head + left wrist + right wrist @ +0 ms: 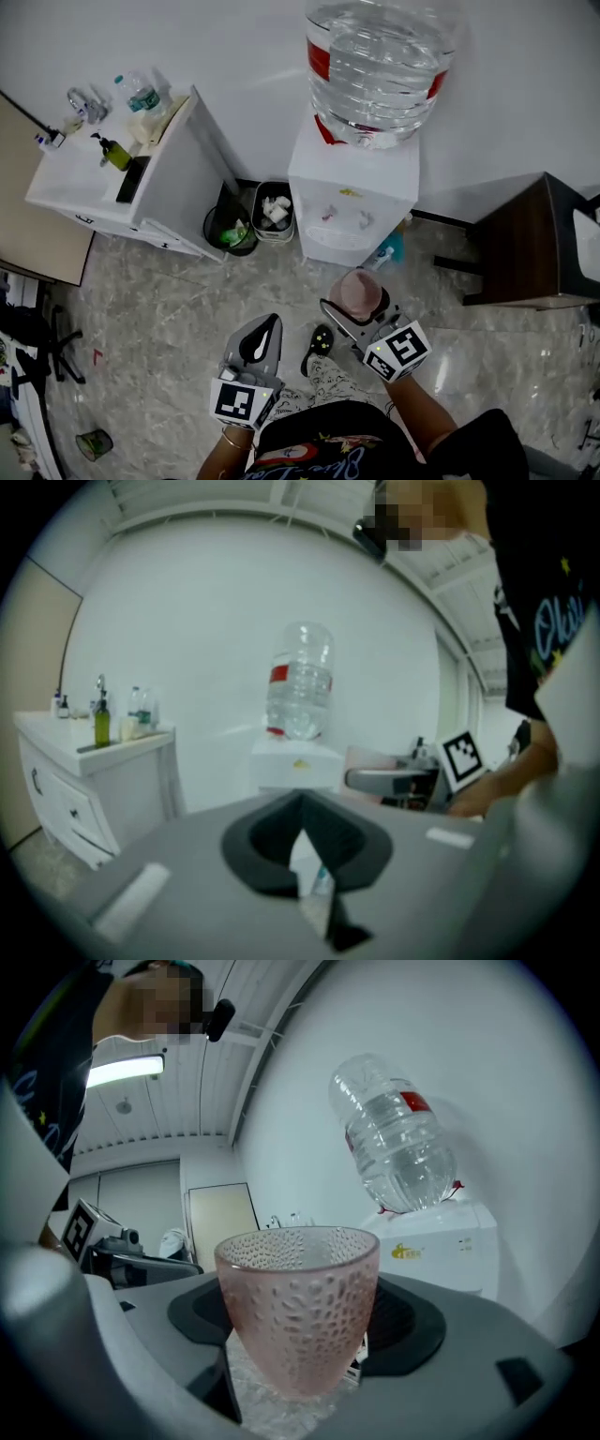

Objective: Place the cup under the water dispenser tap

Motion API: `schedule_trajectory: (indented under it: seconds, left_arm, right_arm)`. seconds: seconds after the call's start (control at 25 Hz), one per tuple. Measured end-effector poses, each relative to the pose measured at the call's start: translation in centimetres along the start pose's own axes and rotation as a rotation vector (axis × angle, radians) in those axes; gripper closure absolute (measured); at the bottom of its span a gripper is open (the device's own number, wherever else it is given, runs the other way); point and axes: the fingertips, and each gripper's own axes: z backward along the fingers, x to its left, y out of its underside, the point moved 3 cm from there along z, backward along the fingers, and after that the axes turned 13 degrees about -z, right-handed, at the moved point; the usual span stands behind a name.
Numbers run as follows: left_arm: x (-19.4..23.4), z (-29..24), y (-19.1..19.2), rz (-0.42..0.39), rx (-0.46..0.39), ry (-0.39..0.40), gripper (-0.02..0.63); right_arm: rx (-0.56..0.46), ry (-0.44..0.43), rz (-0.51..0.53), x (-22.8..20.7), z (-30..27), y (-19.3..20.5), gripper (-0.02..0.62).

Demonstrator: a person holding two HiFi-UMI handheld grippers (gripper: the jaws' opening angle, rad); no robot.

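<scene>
The right gripper (359, 306) is clamped on the pink dimpled glass cup (298, 1312), upright in the air before the white water dispenser with its clear bottle (354, 202) and short of the two taps (329, 214). The cup's tapered, slick wall could slide out of the jaws, or its rim could knock a tap if brought in too high. The left gripper (262, 339) hangs closed and empty. A black round bin (232, 230) and a grey bin (274, 211) stand left of the dispenser's foot, a dark wooden table (525, 244) right; nothing blocks the approach.

Office pantry: water dispenser (354, 202), sink counter (77, 180).
</scene>
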Motion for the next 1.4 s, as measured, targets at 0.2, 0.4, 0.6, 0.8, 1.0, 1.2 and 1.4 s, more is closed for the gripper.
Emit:
schedule_trajectory:
  seconds: [0.2, 0.4, 0.6, 0.8, 1.0, 1.2, 1.4]
  left_arm:
    - [5.0, -5.9, 4.0, 0.014, 0.045, 0.034, 0.607]
    - [8.5, -11.3, 10.3, 0.002, 0.094, 0.104, 0.608]
    - [10.2, -17.8, 17.5, -0.035, 0.101, 0.173, 0.607]
    - [9.6, -23.1, 23.2, -0.067, 0.092, 0.24, 0.607]
    - [9.5, -24.3, 25.4, 0.036, 0.099, 0.266, 0.609]
    - [9.5, -22.3, 27.1, 0.138, 0.141, 0.312, 0.607]
    - [8.6, -20.4, 28.4, 0.206, 0.185, 0.391, 0.607]
  right_arm:
    - [0.005, 0.17, 0.027, -7.7, -7.8, 4.4, 0.21]
    - [-0.048, 0.424, -0.069, -14.9, -12.1, 10.8, 0.21]
    - [-0.134, 0.576, -0.065, -20.6, -16.0, 15.5, 0.209]
    - [-0.163, 0.704, -0.006, -25.8, -18.3, 19.2, 0.209]
    - [-0.214, 0.759, 0.038, -27.9, -19.9, 20.6, 0.209]
    - [-0.209, 0.789, 0.058, -29.2, -21.1, 22.5, 0.21]
    - [-0.204, 0.808, 0.102, -29.8, -21.9, 23.0, 0.21]
